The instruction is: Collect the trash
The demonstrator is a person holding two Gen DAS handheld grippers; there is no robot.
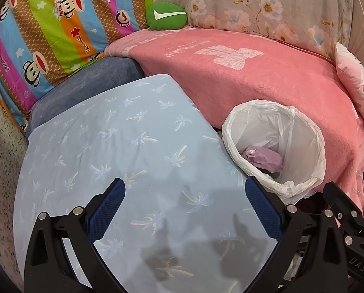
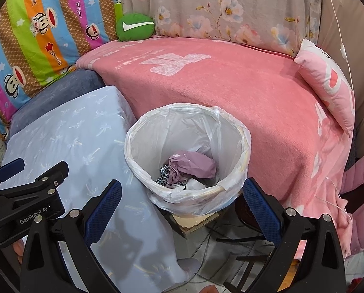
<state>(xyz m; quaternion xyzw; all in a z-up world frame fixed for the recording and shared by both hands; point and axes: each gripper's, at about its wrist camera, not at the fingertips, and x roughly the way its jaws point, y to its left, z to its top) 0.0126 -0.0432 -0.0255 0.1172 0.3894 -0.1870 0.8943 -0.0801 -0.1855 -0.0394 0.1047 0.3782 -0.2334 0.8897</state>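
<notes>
A round bin (image 2: 230, 188) with a thin, crinkly white bag holds crumpled purple paper (image 2: 194, 164). Both grippers, left (image 1: 184, 207) and right (image 2: 182, 208), hover with fingers spread wide, holding nothing.

Thin glossy plastic bin liner (image 2: 182, 127) ahead of the fingers, crumpled matt lilac wrapper (image 2: 194, 163) inside, fuzzy pink blanket (image 2: 255, 92) beyond, smooth blue cloth (image 1: 108, 146) beneath
</notes>
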